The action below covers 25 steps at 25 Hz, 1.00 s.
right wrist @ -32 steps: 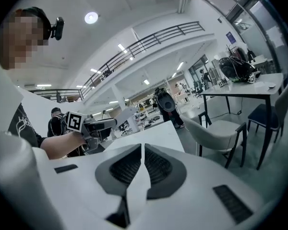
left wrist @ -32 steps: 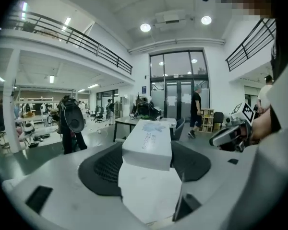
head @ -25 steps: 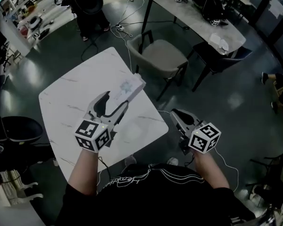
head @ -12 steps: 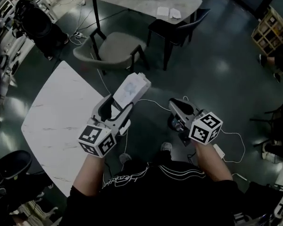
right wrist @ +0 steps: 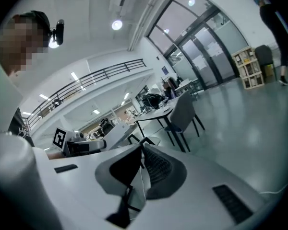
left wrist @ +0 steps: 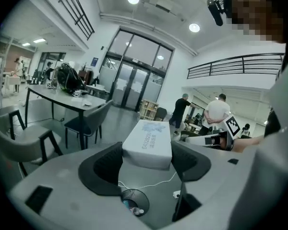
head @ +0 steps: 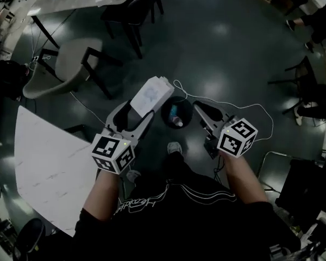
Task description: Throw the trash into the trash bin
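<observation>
A white tissue box (head: 150, 94) sticks out forward from my left gripper (head: 135, 112), whose jaws stand wide and are shut on its sides. In the left gripper view the box (left wrist: 148, 143) fills the gap between the pads. A small round black trash bin (head: 176, 113) with some rubbish inside stands on the dark floor just right of the box; the bin (left wrist: 133, 202) shows below the box in the left gripper view. My right gripper (head: 201, 110) is shut and empty, just right of the bin. Its pads meet in the right gripper view (right wrist: 140, 152).
The white marble table (head: 43, 162) lies at the left. A grey chair (head: 65, 64) and a dark chair (head: 133, 7) stand further out. A white cable (head: 228, 105) runs over the floor past the bin. People stand at the far right edge.
The person has turned away from the white table toward the open floor. Both grippers swung along, the box still held, and the bin has come into view between them.
</observation>
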Available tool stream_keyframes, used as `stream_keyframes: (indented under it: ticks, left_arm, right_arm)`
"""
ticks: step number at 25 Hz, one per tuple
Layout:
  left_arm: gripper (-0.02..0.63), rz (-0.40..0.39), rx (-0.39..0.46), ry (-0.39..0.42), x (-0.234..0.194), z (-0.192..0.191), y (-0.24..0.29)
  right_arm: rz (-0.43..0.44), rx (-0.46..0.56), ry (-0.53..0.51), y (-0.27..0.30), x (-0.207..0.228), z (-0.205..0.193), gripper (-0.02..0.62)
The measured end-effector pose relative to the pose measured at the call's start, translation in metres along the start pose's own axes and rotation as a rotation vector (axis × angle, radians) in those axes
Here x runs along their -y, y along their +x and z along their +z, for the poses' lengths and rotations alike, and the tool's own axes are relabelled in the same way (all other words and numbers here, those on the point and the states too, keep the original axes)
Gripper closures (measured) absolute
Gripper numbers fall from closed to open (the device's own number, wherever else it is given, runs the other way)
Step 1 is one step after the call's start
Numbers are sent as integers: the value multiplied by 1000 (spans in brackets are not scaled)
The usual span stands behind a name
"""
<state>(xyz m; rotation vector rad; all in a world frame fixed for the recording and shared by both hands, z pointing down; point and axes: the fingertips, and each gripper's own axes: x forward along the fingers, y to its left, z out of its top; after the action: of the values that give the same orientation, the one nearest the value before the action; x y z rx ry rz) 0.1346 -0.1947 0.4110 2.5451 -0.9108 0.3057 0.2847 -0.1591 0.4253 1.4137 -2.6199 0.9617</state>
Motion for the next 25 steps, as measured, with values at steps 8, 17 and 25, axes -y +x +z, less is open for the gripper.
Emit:
stream_keyframes:
  ticks: [8,17,25]
  left_arm:
    - [298,-81,-251,9,23,-118,106]
    - [298,-60,-515,-28,-9,-263,180]
    - [298,-27,-707,8,-34,-364,223]
  right_arm:
    - [-152,-53,123,-43,107,-69,549]
    - [-184,-149,241,-34,167,-156,549]
    - [-185,-243,259,-24,193,-205,551]
